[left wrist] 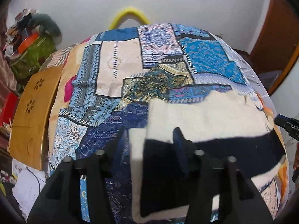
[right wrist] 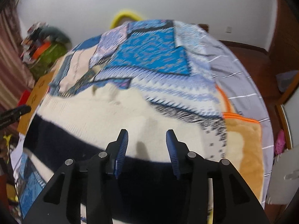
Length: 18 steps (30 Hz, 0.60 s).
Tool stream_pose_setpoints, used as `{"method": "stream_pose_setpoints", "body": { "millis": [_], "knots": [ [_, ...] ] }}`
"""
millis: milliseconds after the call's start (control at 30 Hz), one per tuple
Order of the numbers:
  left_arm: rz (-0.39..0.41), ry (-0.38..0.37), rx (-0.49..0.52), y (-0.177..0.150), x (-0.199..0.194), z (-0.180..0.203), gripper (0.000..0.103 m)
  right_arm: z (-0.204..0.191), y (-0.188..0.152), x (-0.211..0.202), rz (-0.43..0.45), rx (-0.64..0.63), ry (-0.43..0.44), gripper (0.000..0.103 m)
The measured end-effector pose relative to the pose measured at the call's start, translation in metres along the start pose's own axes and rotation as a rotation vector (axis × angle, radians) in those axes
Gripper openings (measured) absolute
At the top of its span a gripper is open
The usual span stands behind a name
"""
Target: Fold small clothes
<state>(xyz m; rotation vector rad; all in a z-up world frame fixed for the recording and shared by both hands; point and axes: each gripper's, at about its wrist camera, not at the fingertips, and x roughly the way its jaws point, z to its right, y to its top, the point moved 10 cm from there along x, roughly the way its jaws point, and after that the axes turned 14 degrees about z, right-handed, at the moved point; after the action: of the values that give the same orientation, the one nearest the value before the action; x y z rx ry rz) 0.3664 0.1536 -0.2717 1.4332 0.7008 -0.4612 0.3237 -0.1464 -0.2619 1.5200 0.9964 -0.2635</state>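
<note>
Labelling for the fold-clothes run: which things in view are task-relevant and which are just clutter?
Job:
cream and navy garment, lying on the patchwork bedspread
left gripper, shut on the garment's edge
right gripper, open above it

Lying about:
wooden board
yellow hoop
pile of clutter
orange blanket

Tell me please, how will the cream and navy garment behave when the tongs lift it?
Probably floppy: the garment already drapes and folds over at the left tongs. It looks soft and knitted, so likely light and not slippery. The right tongs stand open above it.
</note>
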Motion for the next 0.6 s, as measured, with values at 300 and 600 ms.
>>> {"method": "stream_pose_setpoints", "body": {
  "millis": [300,600],
  "knots": [
    [-0.08,-0.019,0.034,-0.03,0.018,0.013,0.06,-0.004,-0.024,0.036,-0.055,0.058,-0.018,0.039],
    [-0.117,-0.012,0.008,-0.05,0.041,0.007,0.07,-0.004,-0.021,0.047,-0.042,0.038,-0.027,0.006]
  ]
}}
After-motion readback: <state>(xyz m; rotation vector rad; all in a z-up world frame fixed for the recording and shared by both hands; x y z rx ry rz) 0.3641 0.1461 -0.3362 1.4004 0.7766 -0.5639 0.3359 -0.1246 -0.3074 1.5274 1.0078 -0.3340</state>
